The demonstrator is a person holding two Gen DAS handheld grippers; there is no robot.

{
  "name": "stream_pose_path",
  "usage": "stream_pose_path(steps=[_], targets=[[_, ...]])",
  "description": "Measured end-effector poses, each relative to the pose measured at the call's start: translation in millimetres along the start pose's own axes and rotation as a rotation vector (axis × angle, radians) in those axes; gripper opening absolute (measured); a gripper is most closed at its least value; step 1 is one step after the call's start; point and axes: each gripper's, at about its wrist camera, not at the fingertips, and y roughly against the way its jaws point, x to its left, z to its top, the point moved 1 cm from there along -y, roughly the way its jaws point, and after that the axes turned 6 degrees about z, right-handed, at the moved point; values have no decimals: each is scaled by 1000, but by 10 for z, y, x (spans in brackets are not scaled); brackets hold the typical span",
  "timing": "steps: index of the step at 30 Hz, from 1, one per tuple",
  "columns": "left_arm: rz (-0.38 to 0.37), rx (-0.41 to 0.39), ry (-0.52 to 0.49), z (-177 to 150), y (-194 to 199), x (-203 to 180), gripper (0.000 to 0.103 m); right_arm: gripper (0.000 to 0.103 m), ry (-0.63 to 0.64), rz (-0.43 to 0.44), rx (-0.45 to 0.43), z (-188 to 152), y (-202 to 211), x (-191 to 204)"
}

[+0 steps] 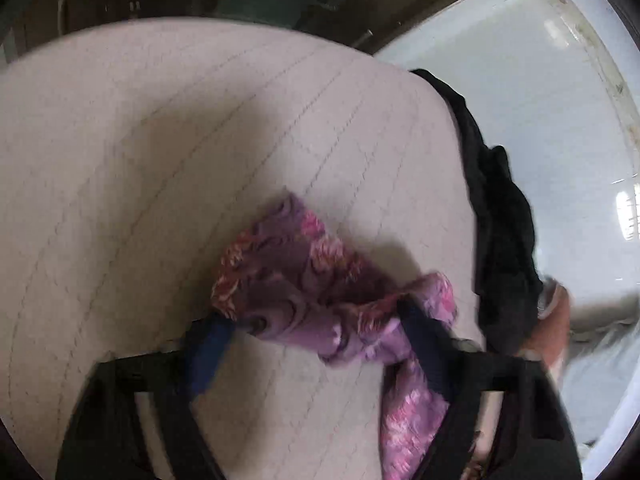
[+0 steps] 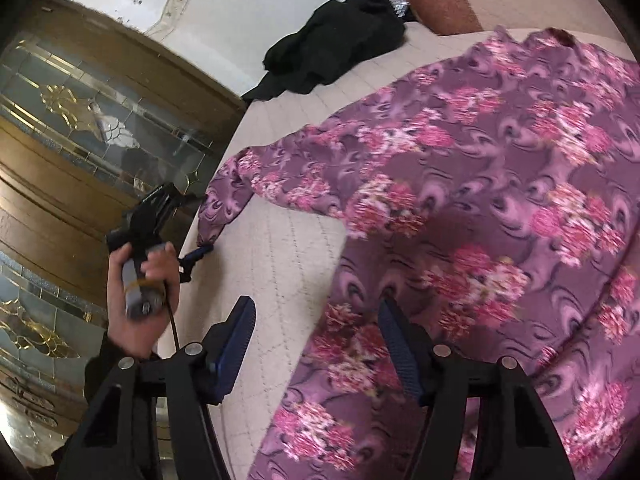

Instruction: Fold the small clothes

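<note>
Garment: purple floral top (image 2: pixel 480 208) lies spread on the quilted pale surface (image 2: pixel 288 264), body ahead and right of your R claw (image 2: pixel 316 340), one sleeve running out left to the surface edge.

L claw (image 1: pixel 320 344): jaws part-way in, sleeve cuff (image 1: pixel 304 280) bunched between them. Fabric drapes over the right finger and touches the left tip; can't tell whether the pads actually pinch it. No earlier frame, so call it narrow, around the cuff, grip unconfirmed.

R claw: jaws wide, nothing pressed. Right finger sits over the body panel near the side hem, left finger over bare quilt. Hem edge runs between the fingers.

Handling (judgement): thin, light, limp cloth, prob. slick weave. Will sag and bunch, won't hold a crease alone, slides easily on the quilt. Not fragile. Take it at edges: cuff for the sleeve, side hem or shoulder seam for the body. A pinch mid-panel would prob. just drag a peak up. Get one layer only and lift low to avoid dragging the whole piece.

View differences:
- R wrist view shows the full garment layout, your left hand (image 2: pixel 140 292) on the L tool at the cuff, and a black garment (image 2: pixel 336 44) well beyond, at the far edge. Glazed wooden cabinet (image 2: pixel 80 128) off left.
- L wrist view shows only the cuff close up and blurred, plus the black garment (image 1: pixel 500 220) off to the claw's right, hanging over the edge. Body panel not visible there.
- Cuff contact readable only in L view; in R view too small to tell.
</note>
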Motion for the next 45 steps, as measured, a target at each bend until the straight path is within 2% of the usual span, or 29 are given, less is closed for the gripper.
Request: stream_pose_path(steps=[1, 3, 6, 9, 10, 12, 13, 14, 16, 17, 19, 21, 23, 24, 25, 26, 28, 30, 31, 32, 33, 34, 35, 36, 37, 39, 41, 42, 45], targets=[[27, 0, -25, -19, -20, -40, 24, 69, -8, -2, -2, -12, 28, -25], [30, -8, -42, -66, 1, -73, 18, 69, -17, -15, -4, -40, 110, -67], [46, -141, -170, -220, 323, -260, 15, 69, -12, -35, -16, -71, 288, -72], [9, -322, -357, -492, 941, -631, 15, 69, -5, -49, -41, -125, 555, -67], [-8, -351, -396, -583, 1095, -705, 15, 69, -4, -53, -47, -152, 654, -69], [-88, -432, -541, -1017, 1617, -975, 15, 69, -1, -61, -59, -218, 890, -77], [-111, -453, -594, -1164, 1741, -1088, 15, 69, 2, -65, -64, -237, 966, -75], [-160, -481, -701, -1509, 1992, -1218, 15, 69, 5, -75, -77, -277, 1135, -88], [-234, -486, -841, -2026, 2261, -1324, 15, 69, 3, -83, -99, -360, 1390, -120], [-295, -466, -925, -2389, 2413, -1349, 15, 69, -7, -85, -121, -400, 1561, -162], [-387, -425, -1015, -2890, 2566, -1345, 15, 69, -34, -77, -165, -472, 1848, -279], [-449, -319, -1154, -3574, 2578, -1312, 14, 69, -77, -68, -224, -540, 2127, -476], [-449, -224, -1234, -4039, 2437, -1284, 14, 69, -121, -46, -270, -583, 2320, -689], [-443, -166, -1293, -4351, 2264, -1242, 14, 69, -154, -32, -288, -594, 2407, -848], [-434, -136, -1314, -4554, 2172, -1191, 14, 69, -176, -23, -296, -582, 2461, -953], [-408, -67, -1337, -4769, 1930, -1130, 13, 69, -202, -19, -307, -575, 2524, -1119], [-382, 88, -1407, -5072, 1521, -1050, 13, 70, -297, -16, -314, -579, 2585, -1460], [-337, 194, -1487, -5258, 1321, -969, 13, 70, -376, 35, -301, -598, 2555, -1700], [-349, 235, -1496, -5333, 1341, -882, 14, 70, -398, 47, -294, -604, 2532, -1752], [-390, 267, -1492, -5361, 1374, -899, 19, 70, -426, 57, -276, -602, 2475, -1815], [-449, 287, -1486, -5331, 1473, -922, 31, 70, -431, 61, -267, -594, 2441, -1821], [-474, 282, -1480, -5248, 1550, -927, 40, 70, -428, 66, -243, -569, 2366, -1811], [-508, 263, -1460, -5162, 1628, -964, 56, 70, -419, 66, -223, -555, 2316, -1789], [-541, 228, -1414, -4988, 1730, -1009, 65, 70, -404, 63, -197, -544, 2252, -1755], [-546, 206, -1388, -4859, 1776, -1023, 67, 70, -386, 58, -169, -541, 2176, -1713], [-505, 114, -1314, -4505, 1790, -1045, 69, 70, -353, 36, -106, -568, 2031, -1607], [-419, 54, -1258, -4288, 1693, -1074, 69, 70, -316, -9, -50, -622, 1892, -1525], [-348, 35, -1201, -4106, 1573, -1079, 69, 70, -303, -48, -21, -658, 1808, -1496], [-230, 50, -1080, -3815, 1383, -1024, 69, 65, -279, -119, 24, -754, 1597, -1452]])
